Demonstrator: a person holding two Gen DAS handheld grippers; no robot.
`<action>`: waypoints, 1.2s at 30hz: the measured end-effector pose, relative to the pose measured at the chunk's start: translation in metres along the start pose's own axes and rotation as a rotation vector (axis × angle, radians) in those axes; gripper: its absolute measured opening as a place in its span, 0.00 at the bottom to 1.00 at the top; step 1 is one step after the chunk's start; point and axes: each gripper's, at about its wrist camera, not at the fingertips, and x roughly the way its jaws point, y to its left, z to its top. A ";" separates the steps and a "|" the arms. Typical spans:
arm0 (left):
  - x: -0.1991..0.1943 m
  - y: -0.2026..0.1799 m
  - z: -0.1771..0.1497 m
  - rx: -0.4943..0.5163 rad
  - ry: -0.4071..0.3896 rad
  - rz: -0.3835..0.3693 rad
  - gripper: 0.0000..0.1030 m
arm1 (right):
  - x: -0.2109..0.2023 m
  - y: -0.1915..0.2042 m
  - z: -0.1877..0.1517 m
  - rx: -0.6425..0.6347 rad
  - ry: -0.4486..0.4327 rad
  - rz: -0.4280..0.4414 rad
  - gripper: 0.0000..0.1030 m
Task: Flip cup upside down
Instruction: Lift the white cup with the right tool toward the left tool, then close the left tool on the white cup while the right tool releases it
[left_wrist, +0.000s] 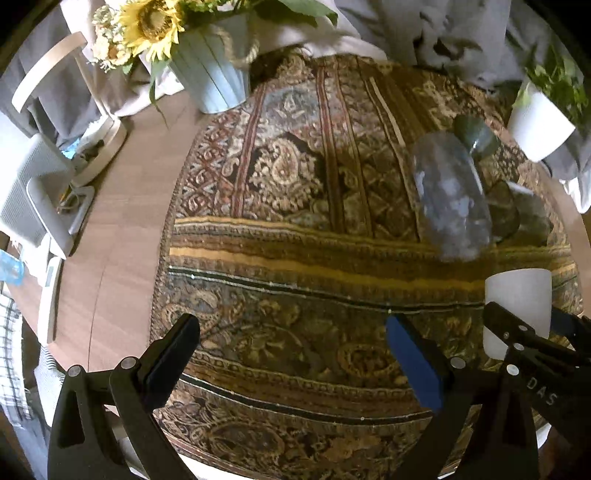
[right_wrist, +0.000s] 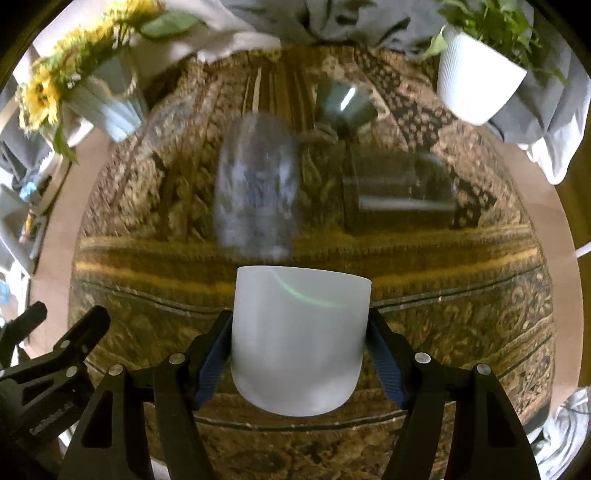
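Just one white cup (right_wrist: 299, 339) between right gripper (right_wrist: 299, 354) jaws, two plant pots (right_wrist: 476, 85) beyond.

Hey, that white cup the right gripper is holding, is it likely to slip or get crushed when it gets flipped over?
The white cup looks smooth and tapers, so it may slide between the right gripper pads during the turn. Its walls show no dent under the squeeze, so it is probably stiff enough. It appears empty and likely light.

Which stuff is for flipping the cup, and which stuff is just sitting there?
For the job: white cup, right gripper with jaws clamped on it.

Just there: left gripper, clear glass, sunflower pot, plant pot, patterned cloth.
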 end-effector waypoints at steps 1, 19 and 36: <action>0.001 -0.001 -0.002 0.001 0.004 0.004 1.00 | 0.004 -0.001 -0.002 -0.002 0.006 -0.003 0.68; -0.001 -0.007 -0.018 -0.046 0.027 0.039 1.00 | 0.018 -0.004 -0.005 -0.015 0.004 0.038 0.67; -0.041 -0.033 -0.017 -0.036 -0.049 -0.024 1.00 | -0.049 -0.041 -0.007 0.037 -0.133 0.070 0.80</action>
